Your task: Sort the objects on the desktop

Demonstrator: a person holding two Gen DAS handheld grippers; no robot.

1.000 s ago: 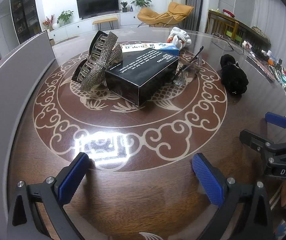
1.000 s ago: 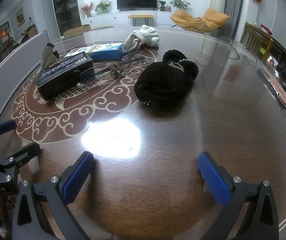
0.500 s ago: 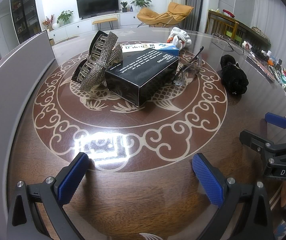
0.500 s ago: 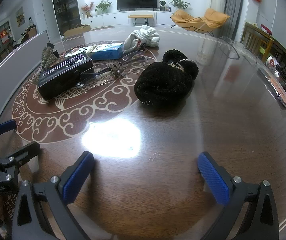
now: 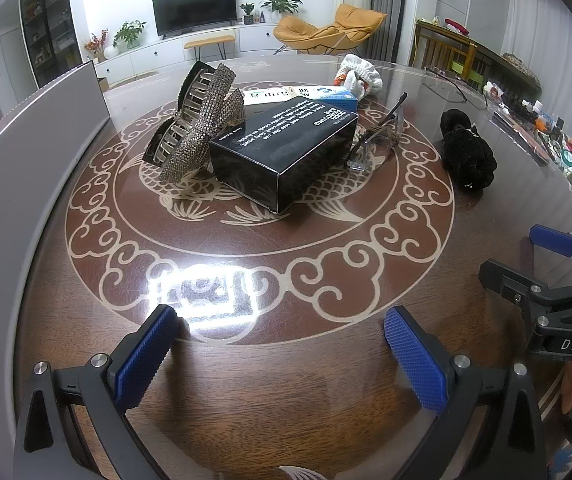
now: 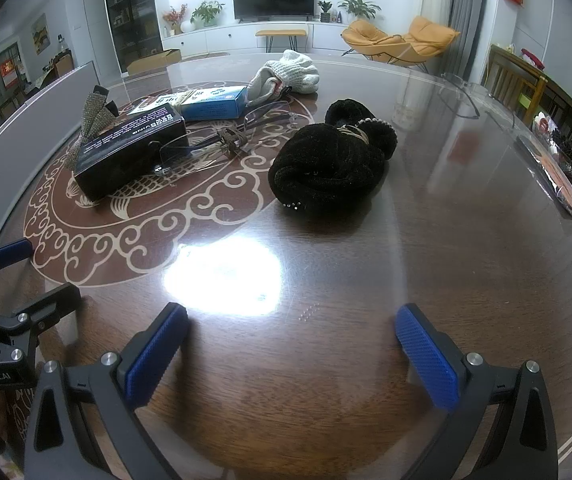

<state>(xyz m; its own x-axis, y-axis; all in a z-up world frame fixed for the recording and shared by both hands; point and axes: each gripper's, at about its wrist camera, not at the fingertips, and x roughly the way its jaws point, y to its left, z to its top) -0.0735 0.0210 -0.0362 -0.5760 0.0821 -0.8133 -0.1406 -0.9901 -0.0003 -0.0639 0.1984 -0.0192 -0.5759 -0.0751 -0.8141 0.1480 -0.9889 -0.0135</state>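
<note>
Right wrist view puts the black scrunchie [image 6: 331, 164] at our twelve o'clock, nearest the empty, spread right tool [image 6: 289, 354], long axis running toward one o'clock. Our left tool [image 5: 280, 354], also spread and empty, faces the black box [image 5: 284, 148].

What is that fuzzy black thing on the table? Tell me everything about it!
The fuzzy black thing looks like soft, plush fabric twisted into a knotted bundle, perhaps a hair scrunchie; what it is exactly is hard to tell. A smaller round part sits at its far end, crossed by a band of tiny beads, and a few sparkly dots show near its front edge. It lies on the glossy brown table, right of the glasses, apart from the other things. No tool touches it.
</note>
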